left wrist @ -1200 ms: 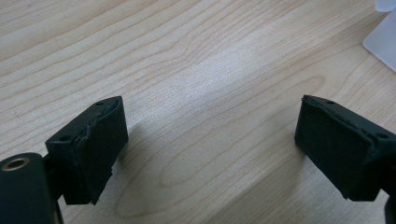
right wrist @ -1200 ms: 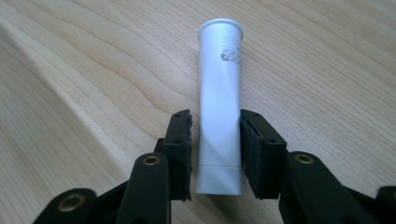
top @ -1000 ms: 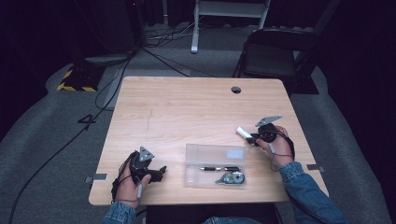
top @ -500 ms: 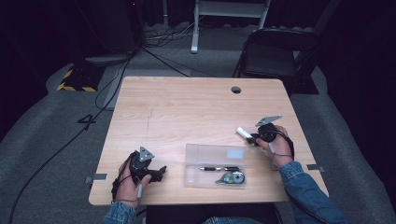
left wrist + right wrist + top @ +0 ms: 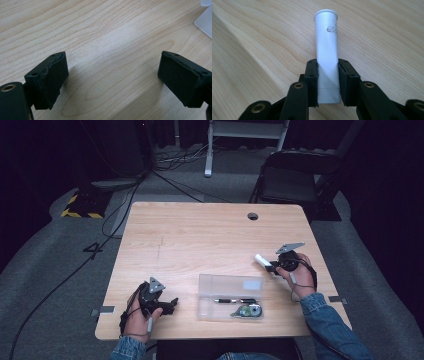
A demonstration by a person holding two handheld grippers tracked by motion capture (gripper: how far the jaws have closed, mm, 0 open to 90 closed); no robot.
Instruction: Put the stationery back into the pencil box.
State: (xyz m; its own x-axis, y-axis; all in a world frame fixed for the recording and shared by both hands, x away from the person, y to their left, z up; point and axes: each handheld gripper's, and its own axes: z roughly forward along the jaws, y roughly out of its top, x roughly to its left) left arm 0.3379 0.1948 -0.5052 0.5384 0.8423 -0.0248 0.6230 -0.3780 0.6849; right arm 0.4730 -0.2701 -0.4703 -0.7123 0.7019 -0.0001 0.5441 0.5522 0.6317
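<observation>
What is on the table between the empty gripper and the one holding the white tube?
In the high view, a clear plastic case lies between the left gripper and the right gripper holding the white tube. Inside it are a pen and a tape dispenser.

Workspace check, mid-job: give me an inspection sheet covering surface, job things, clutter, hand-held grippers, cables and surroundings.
Surface: light wooden table with a round cable hole.
Job's things: white plastic tube, clamped; clear plastic rectangular case open at the near edge, holding a dark pen and a rounded greenish tape dispenser.
Clutter: nothing seen.
Grippers: left hand-held gripper low over bare wood, jaws wide apart; right hand-held gripper shut on the tube, right of the case.
Cables: black floor cables left of the table.
Surroundings: grey carpet, dark folding chair behind, yellow-black striped block on the floor.
</observation>
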